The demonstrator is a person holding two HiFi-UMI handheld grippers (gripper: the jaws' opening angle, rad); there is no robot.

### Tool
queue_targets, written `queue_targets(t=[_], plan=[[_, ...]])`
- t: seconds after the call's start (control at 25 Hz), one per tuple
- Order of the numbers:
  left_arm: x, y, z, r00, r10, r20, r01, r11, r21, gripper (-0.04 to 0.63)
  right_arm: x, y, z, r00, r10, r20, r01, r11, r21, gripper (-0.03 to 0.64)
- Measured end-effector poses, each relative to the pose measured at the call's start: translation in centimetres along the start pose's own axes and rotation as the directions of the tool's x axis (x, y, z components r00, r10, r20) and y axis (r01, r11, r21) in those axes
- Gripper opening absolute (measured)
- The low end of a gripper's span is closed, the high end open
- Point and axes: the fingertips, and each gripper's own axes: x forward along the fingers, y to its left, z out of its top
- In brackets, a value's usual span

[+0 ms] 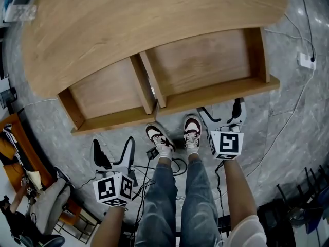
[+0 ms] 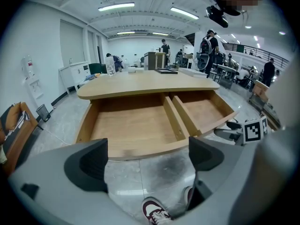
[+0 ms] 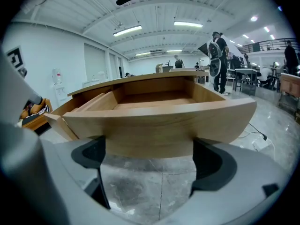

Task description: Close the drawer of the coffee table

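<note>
The person's legs (image 1: 180, 199) in blue jeans fill the near edge of the head view, standing on a grey stone-look floor (image 1: 293, 117). Beyond them the wooden coffee table (image 1: 154, 19) has two drawers pulled out side by side, both bare inside: the left drawer (image 1: 105, 94) and the right drawer (image 1: 205, 60).

The right gripper (image 1: 220, 109) has its jaws spread wide. The right drawer's curved front board runs straight across just beyond them. It is close, but contact cannot be told.

The left gripper (image 1: 114, 147) is also spread wide, with only floor and a shoe between its jaws. It hangs nearer the person, short of the left drawer's front.

Each gripper carries a marker cube (image 1: 226, 143) printed with black-and-white squares. White and maroon sneakers (image 1: 159, 136) point at the drawer fronts.
</note>
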Motion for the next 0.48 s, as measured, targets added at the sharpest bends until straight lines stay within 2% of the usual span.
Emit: queue_targets(t=[0.48], plan=[[0.31, 0.05, 0.04, 1.0, -0.014, -0.011, 0.014, 1.0, 0.006, 0.534, -0.45, 0.13, 0.29, 0.999, 0.018, -0.047, -0.017, 1.0, 0.026, 0.586]])
